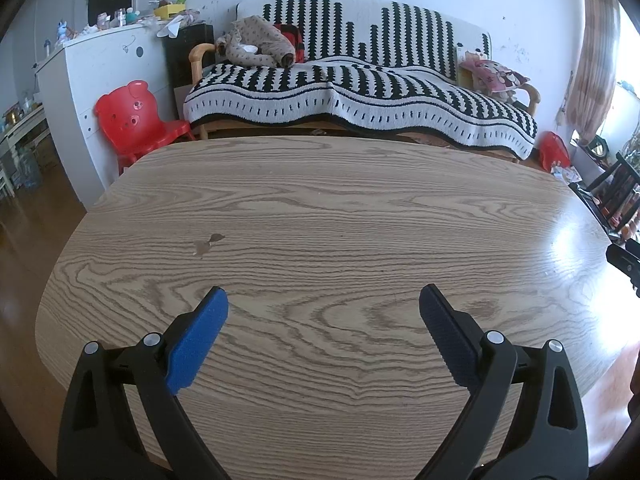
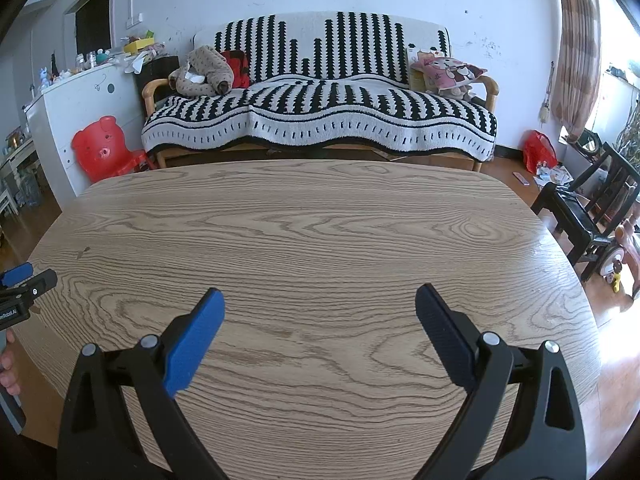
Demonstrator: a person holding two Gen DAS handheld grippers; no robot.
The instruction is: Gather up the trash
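Faintly, left gripper (image 2: 16,280) label reads "Robot.AI".

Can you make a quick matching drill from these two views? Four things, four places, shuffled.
Things:
1. red chair
2. pink pillow
3. dark stain
4. red bag

Places:
A. on the floor under the curtain, right of the sofa
B. on the wooden table top
C. at the right end of the sofa
D. beside the white cabinet, left of the sofa

Pairs: 1-D, 2-C, 3-B, 4-A
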